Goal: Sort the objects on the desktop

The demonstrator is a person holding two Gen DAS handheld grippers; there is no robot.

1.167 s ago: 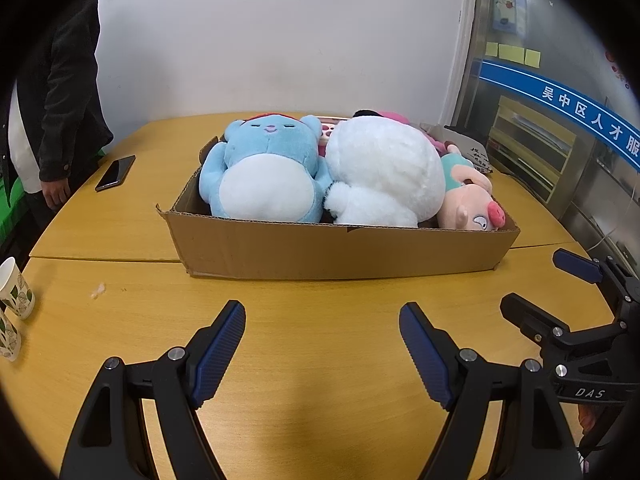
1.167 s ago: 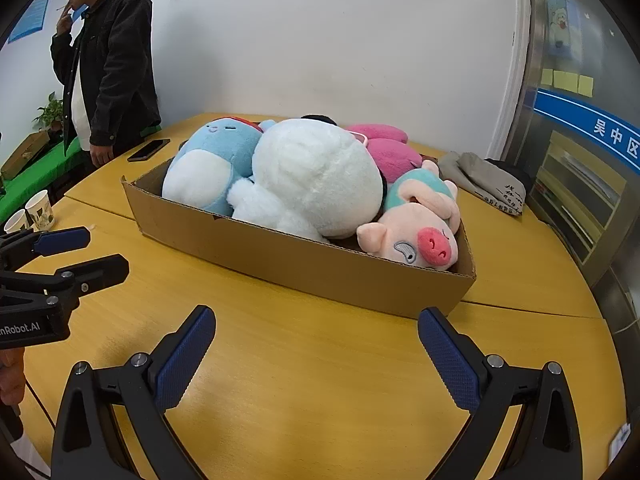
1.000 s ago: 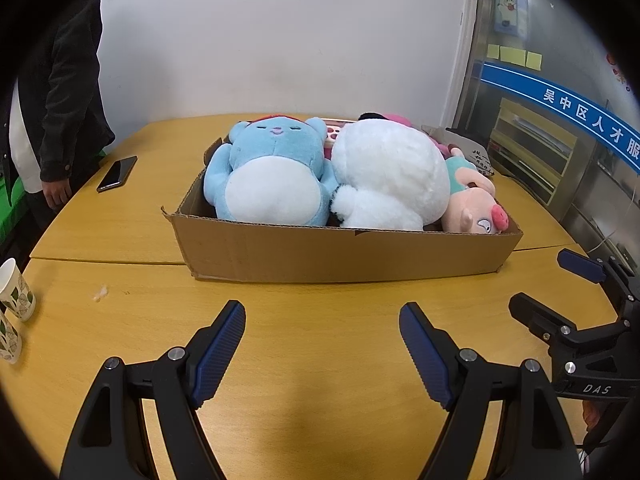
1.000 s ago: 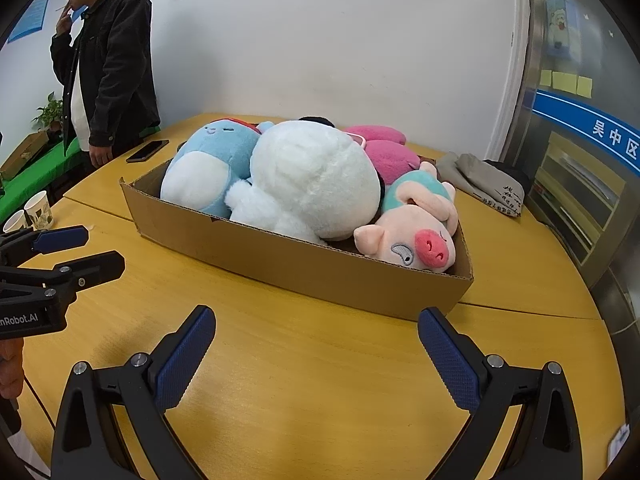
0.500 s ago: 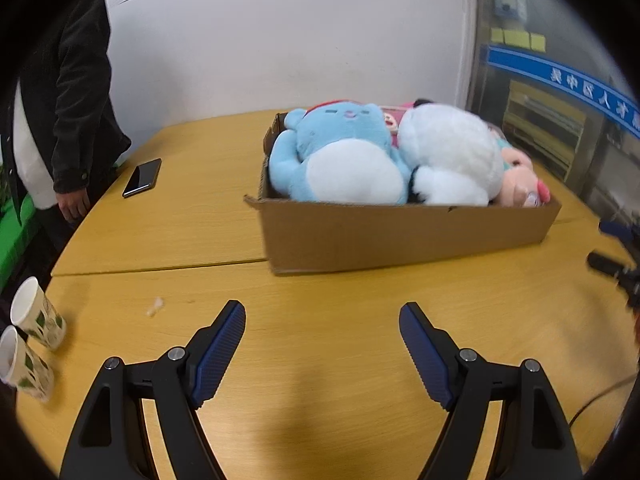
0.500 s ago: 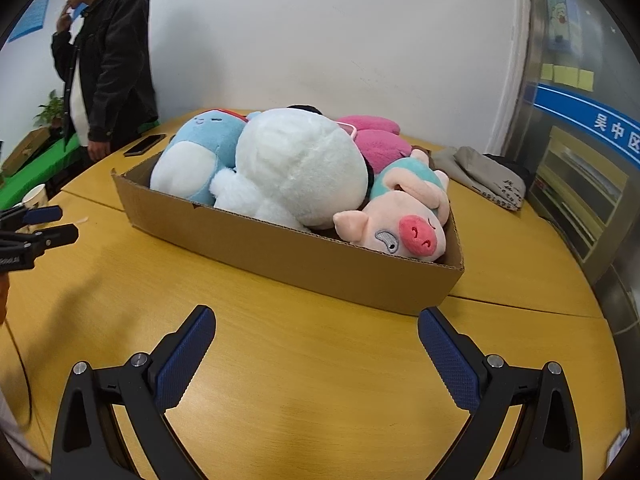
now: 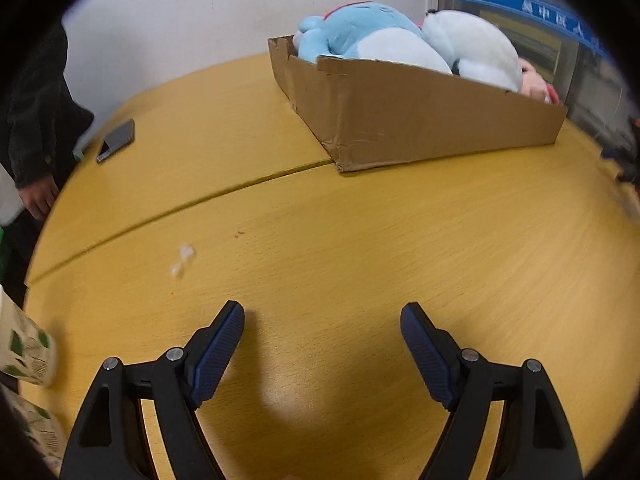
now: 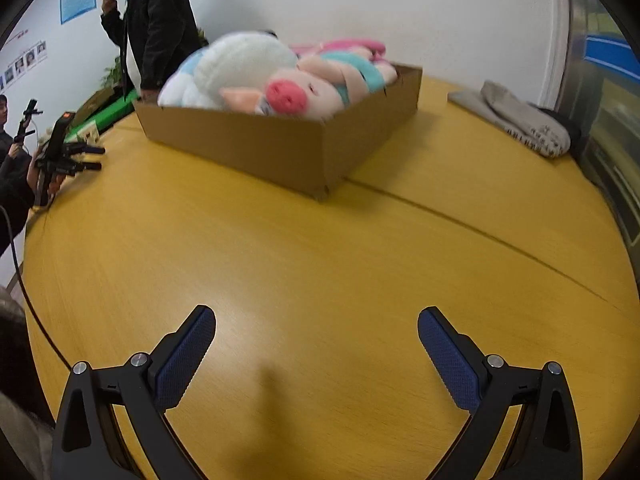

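At the far left edge of the left wrist view a patterned paper cup (image 7: 24, 350) stands on the yellow wooden bench (image 7: 360, 240), and beyond it a dark phone (image 7: 116, 141) lies flat near a person in a dark jacket (image 7: 36, 108) who stands at the bench's rim. A small white scrap (image 7: 182, 262) lies on the bare wood between cup and box. The left claw (image 7: 322, 320) hovers low over the bench with its blue-padded jaws spread wide and nothing between them. Further right and back sits the cardboard box (image 7: 420, 120), straddling the seam in the benchtop, packed with plush toys: a blue plush (image 7: 360, 36) at its left end, a white plush (image 7: 476, 44) next to it, and, seen from the right wrist camera, a pink pig plush (image 8: 296, 94) at the near corner. The right claw (image 8: 316, 322) likewise gapes empty above bare wood, well apart from the box. At the far right a grey folded cloth (image 8: 520, 124) rests on the bench.
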